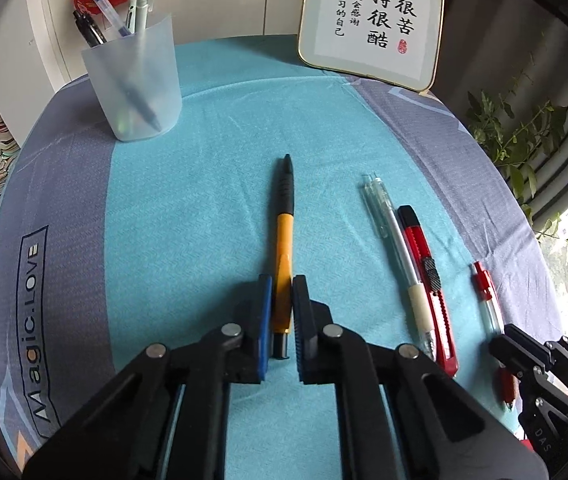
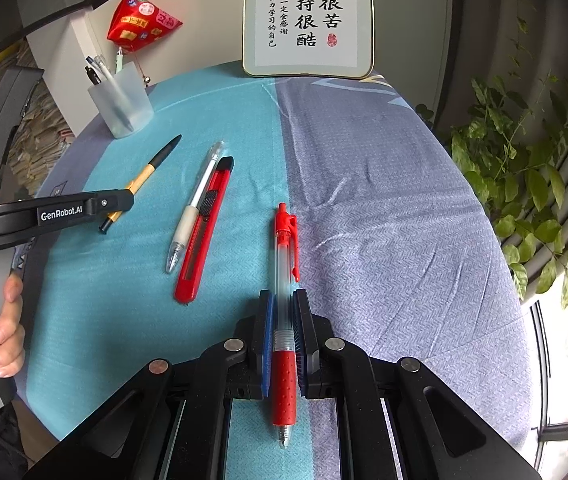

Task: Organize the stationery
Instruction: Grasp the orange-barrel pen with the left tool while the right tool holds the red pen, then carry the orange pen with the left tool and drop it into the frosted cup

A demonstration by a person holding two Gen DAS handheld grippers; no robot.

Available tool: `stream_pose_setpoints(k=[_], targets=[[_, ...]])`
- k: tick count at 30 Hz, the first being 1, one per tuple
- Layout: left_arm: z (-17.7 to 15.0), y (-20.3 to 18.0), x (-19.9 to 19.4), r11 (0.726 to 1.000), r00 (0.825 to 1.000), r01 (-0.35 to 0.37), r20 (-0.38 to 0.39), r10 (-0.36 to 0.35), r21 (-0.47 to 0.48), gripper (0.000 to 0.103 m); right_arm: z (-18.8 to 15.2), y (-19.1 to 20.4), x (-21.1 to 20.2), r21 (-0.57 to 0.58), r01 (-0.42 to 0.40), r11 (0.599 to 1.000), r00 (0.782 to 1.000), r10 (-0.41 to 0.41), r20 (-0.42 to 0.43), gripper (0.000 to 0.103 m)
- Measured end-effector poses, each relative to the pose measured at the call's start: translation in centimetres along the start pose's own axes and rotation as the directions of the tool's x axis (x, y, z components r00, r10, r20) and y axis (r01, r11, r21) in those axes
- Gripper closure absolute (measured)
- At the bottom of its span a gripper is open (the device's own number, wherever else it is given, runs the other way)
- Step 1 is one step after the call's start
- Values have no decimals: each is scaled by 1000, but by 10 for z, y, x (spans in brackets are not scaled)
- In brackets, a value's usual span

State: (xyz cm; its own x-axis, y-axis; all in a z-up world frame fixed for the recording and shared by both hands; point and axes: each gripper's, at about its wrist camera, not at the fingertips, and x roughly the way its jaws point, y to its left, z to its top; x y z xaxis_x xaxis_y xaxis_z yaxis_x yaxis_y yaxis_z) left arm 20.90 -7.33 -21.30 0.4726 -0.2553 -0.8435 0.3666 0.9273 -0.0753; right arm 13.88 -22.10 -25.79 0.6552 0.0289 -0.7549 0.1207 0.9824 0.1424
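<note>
An orange pen with a black grip (image 1: 284, 236) lies lengthwise on the teal cloth, and my left gripper (image 1: 282, 284) is shut on its rear end. In the right wrist view the same orange pen (image 2: 146, 176) sticks out past the left gripper (image 2: 122, 204). My right gripper (image 2: 282, 300) is shut on a red gel pen (image 2: 284, 312), holding it near its dotted red grip. A clear and white pen (image 1: 399, 256) and a red utility knife (image 1: 429, 284) lie side by side between the two grippers. The frosted pen cup (image 1: 134, 84) stands at the far left with several pens in it.
A framed calligraphy sign (image 1: 371, 20) leans at the table's far edge. A red pouch (image 2: 140, 20) hangs behind the cup. A leafy plant (image 2: 523, 184) stands off the right edge by the window. A hand (image 2: 2, 332) grips the left tool's handle.
</note>
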Motion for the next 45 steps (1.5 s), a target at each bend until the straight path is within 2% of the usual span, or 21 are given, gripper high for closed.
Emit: stream_pose_setpoints(k=[20,23,27,41,45], targets=[[6,-4,-66,1000,985,9,172,-11,16,95,2,4,-8,10,-7,1000,1000,7,10,93],[6,-2,-74,999,980,-18,196,12,28,95,5,9,-12,1,-12,1000,1000,12,21,93],[8,8,-84,1000,978,-10,208,6,16,95,9,17,-18,-8,-19,1000,999,19,37,93],[36,49,-138,997,949,-78,306,79,-15,95,11,36,-18,-25,-47,999,998,48,41,93],[51,62,-148,998,947,-62,315,68,-29,95,11,38,-19,-27,-49,998,998,50,41,93]])
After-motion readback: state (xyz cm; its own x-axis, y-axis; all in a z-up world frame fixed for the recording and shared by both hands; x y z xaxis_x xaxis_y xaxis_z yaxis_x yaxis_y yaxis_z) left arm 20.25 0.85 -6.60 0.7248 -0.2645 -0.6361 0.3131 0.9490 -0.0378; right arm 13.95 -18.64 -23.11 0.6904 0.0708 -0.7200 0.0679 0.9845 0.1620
